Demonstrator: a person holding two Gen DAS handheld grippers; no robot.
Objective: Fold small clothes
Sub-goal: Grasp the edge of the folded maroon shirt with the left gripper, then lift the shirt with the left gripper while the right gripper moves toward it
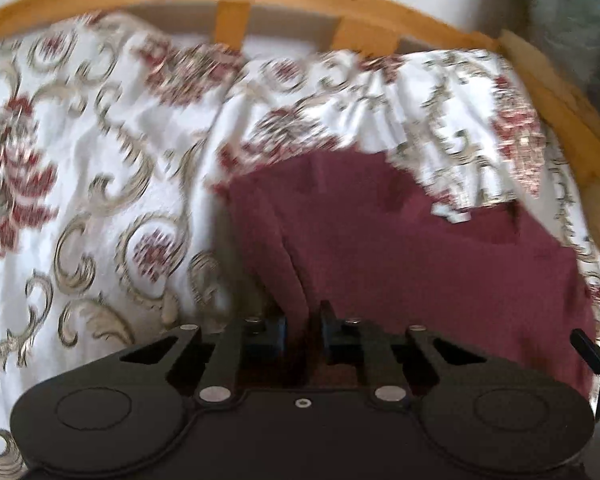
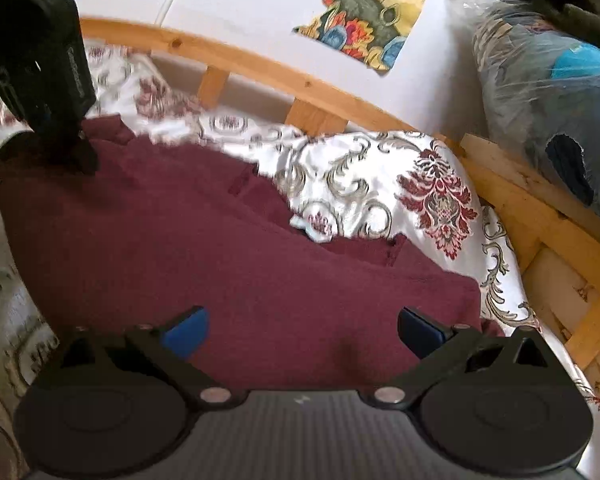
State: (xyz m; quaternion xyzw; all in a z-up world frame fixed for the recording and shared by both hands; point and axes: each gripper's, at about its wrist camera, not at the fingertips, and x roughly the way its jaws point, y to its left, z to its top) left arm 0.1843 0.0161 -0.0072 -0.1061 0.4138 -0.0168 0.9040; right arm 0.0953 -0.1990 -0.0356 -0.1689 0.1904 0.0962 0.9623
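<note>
Left wrist view: left tongs [image 1: 302, 320] pinch a raised fold of the soft maroon knitted garment [image 1: 420, 256] on the floral bedspread [image 1: 80, 140].
Limp and light, it drapes; right tongs [image 2: 302, 330] gape empty over its near hem, the likely hold.

Maroon garment [image 2: 204, 248], white bedspread [image 1: 100, 152] with red-gold florals

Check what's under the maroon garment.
The maroon garment lies on a white floral bedspread, which shows around its edges. The bedspread directly beneath is covered, so anything else under the garment cannot be seen.
</note>
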